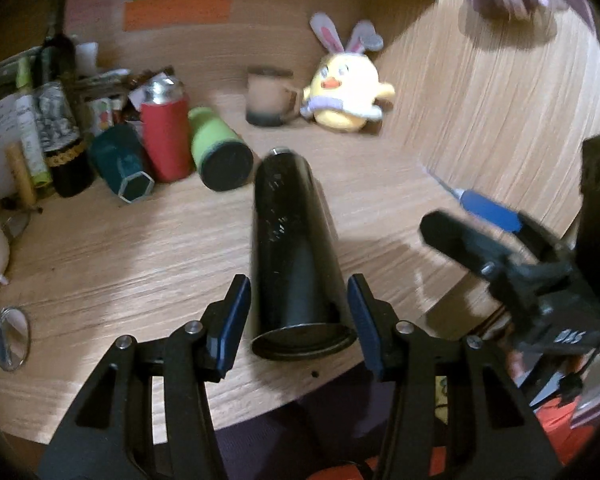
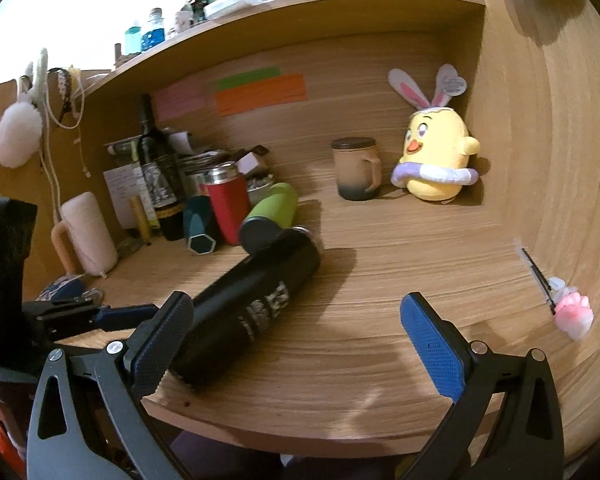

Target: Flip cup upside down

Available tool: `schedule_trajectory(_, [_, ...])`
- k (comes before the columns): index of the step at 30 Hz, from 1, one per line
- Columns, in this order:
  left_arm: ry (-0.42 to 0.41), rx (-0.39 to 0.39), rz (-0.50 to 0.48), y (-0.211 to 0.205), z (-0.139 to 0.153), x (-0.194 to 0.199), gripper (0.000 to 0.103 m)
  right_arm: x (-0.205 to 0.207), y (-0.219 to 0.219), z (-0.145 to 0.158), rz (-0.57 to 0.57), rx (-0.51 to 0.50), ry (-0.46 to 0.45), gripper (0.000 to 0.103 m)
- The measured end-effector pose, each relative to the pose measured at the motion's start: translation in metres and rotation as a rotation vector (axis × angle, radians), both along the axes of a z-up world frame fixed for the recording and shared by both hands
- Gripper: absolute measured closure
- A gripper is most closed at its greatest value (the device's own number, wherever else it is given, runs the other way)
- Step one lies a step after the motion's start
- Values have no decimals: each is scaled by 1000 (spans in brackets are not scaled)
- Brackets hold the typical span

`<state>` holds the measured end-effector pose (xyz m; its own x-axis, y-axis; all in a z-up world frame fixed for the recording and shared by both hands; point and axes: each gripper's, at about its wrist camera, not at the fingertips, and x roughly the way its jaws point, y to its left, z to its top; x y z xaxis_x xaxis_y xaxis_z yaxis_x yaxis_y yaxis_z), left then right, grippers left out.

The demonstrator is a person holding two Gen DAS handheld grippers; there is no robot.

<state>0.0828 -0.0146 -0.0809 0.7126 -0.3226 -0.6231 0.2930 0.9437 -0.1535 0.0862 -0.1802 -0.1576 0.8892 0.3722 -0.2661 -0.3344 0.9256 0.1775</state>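
The left gripper (image 1: pixel 299 316) is spread wide, its pads flanking the cup's (image 1: pixel 294 248) near end without gripping, apparently lined up to grasp. The right gripper (image 2: pixel 296 344) is also wide and empty, beside it. The cup, tall, glossy black, white lettering, lies sideways near the desk's (image 1: pixel 120 256) front edge.

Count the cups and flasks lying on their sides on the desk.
3. The black cup lies between the left gripper's open fingers; the green flask and the teal hexagonal cup lie behind it, either side of the upright red tumbler. The clutter may hide more.
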Motion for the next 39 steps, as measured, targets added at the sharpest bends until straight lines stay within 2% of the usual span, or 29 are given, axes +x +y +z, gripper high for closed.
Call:
schedule_trajectory(3, [-67, -21, 66, 24, 12, -16, 53, -1, 13, 5, 34, -5, -6, 0])
schedule_trajectory(6, [-120, -4, 161, 48, 19, -27, 53, 5, 34, 4, 66, -14, 0, 0])
schedule_trajectory(10, [-130, 28, 237, 68, 15, -28, 53, 20, 69, -10, 105, -18, 50, 0])
schedule_trajectory(15, [-98, 46, 250, 76, 0, -23, 53, 36, 103, -37, 76, -72, 129, 0])
schedule_trajectory(18, [-94, 56, 253, 74, -6, -19, 53, 38, 106, -47, 26, -98, 129, 0])
schedule_trajectory(22, [-92, 44, 247, 74, -8, -15, 53, 33, 95, -50, -5, -67, 106, 1])
schedule_trajectory(23, [-91, 41, 245, 74, -8, -14, 53, 32, 93, -49, -10, -65, 95, 3])
schedule_trajectory(25, [-91, 33, 239, 71, -8, -12, 53, 29, 90, -50, 0, -69, 87, 13])
schedule_trajectory(29, [-102, 33, 227, 65, -5, -13, 53, 25, 80, -55, 8, -58, 94, 20])
schedule_trajectory(34, [-126, 43, 207, 57, 2, -17, 53, 17, 69, -57, -25, -76, 80, 36])
schedule_trajectory(39, [-155, 43, 177, 44, 13, -21, 53, 5, 53, -57, -30, -69, 72, 42])
